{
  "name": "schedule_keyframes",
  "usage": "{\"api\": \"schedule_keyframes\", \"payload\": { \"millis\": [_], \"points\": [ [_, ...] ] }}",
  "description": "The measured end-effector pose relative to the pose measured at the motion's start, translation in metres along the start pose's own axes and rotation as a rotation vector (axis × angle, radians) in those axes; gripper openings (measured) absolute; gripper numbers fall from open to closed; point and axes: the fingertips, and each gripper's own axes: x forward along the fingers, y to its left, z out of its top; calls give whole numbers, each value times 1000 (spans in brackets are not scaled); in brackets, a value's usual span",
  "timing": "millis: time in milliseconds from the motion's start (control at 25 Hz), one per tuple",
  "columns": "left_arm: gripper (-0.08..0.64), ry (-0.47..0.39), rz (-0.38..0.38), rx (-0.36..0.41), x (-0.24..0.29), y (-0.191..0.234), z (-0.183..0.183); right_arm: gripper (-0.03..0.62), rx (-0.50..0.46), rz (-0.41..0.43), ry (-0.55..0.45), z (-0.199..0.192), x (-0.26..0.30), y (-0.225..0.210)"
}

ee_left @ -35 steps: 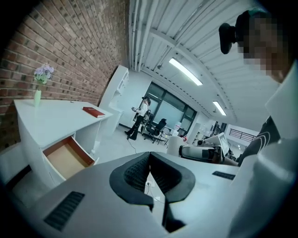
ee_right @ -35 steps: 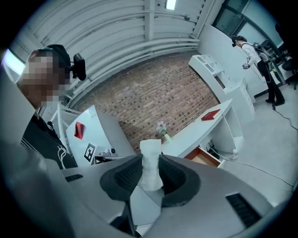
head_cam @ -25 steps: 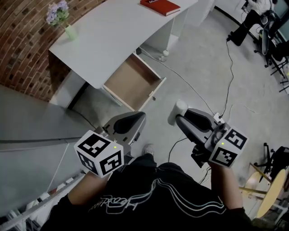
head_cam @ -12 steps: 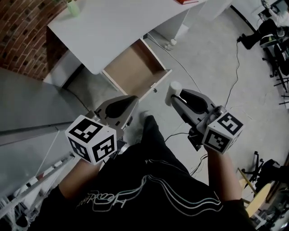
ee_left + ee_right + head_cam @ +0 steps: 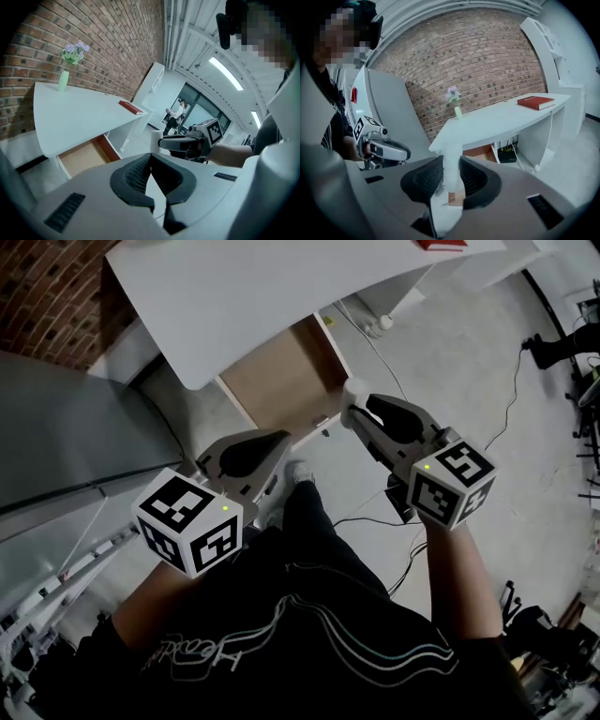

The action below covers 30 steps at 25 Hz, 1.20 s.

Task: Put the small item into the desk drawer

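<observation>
The small item is a white cylinder (image 5: 354,388), and my right gripper (image 5: 361,413) is shut on it. In the right gripper view the white item (image 5: 451,164) stands upright between the black pads. The desk drawer (image 5: 281,376) hangs open under the white desk (image 5: 262,287), its brown bottom bare. In the head view the item hovers by the drawer's front right corner. My left gripper (image 5: 272,442) is lower left of the drawer front, shut and holding nothing. In the left gripper view its tips (image 5: 151,154) meet, with the right gripper (image 5: 187,143) beyond.
A red book (image 5: 535,102) lies at the desk's far end and a vase of flowers (image 5: 457,110) stands by the brick wall (image 5: 47,287). Cables (image 5: 487,427) trail over the grey floor. A grey panel (image 5: 66,446) runs along the left. A black box (image 5: 506,154) sits under the desk.
Both grippers have come nearer the desk. The right gripper has carried the white item up to the open drawer's front edge. The left gripper follows, still shut.
</observation>
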Motion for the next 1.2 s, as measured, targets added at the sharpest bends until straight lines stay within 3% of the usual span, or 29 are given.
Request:
{"api": "schedule_keyframes", "payload": {
  "millis": [400, 760, 1000, 1200],
  "points": [
    [21, 16, 81, -111, 35, 55, -10, 118, -133, 73, 187, -2, 83, -57],
    [21, 30, 139, -185, 49, 98, -25, 118, -212, 139, 407, -61, 159, -89],
    [21, 39, 176, -239, 55, 126, -43, 118, -329, 198, 535, -103, 201, -100],
    [21, 46, 197, -305, 56, 141, -63, 120, -521, 256, 638, -139, 229, -101]
  ]
}}
